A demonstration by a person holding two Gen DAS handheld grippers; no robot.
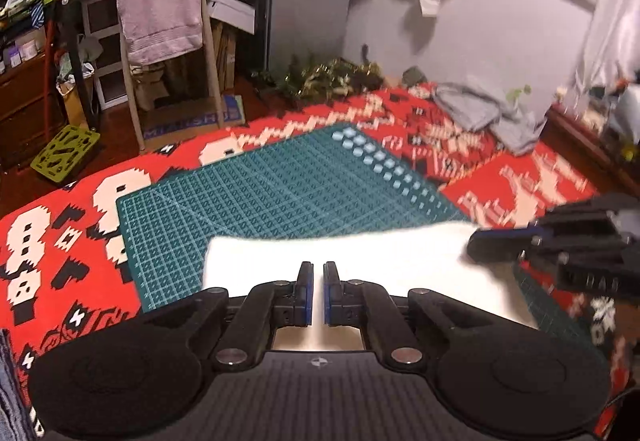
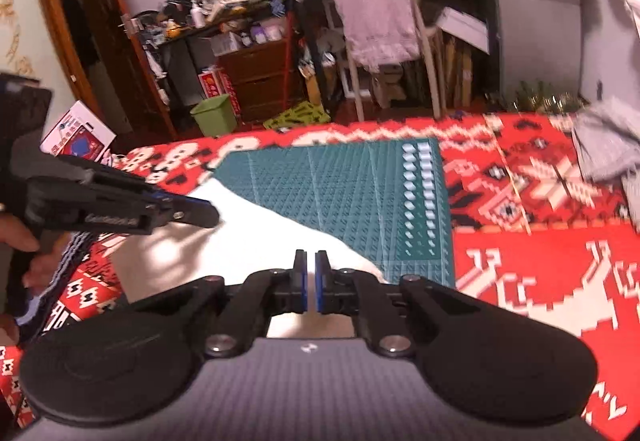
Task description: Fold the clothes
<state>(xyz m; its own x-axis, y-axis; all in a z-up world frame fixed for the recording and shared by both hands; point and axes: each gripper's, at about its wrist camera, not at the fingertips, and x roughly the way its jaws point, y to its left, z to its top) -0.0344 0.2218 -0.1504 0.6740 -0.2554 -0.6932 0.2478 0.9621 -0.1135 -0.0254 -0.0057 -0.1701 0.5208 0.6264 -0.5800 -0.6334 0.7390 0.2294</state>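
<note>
The white cloth (image 1: 340, 261) lies flat, partly on the green cutting mat (image 1: 260, 193) and partly over the mat's near edge. The mat sits on a red patterned blanket (image 1: 60, 233). The cloth looks like a neat strip with a straight far edge, so I think at least one fold is already made. It is too bright to see any layers, so I cannot be sure.

The left hand-held gripper (image 1: 319, 293) hangs over the near side of the cloth. Its two blue pads are almost together, with just a thin gap, and nothing is pinched between them. The right hand-held gripper (image 2: 311, 287) is the same: nearly closed, thin gap, holding nothing. It is above the cloth's right end. In the left view its tip reaches to that end, but I cannot tell if it touches.

A grey garment (image 1: 484, 113) lies crumpled at the far corner of the blanket, well apart from the mat. It does not look folded. So there is likely more work: finish the white cloth, then do the grey one.
</note>
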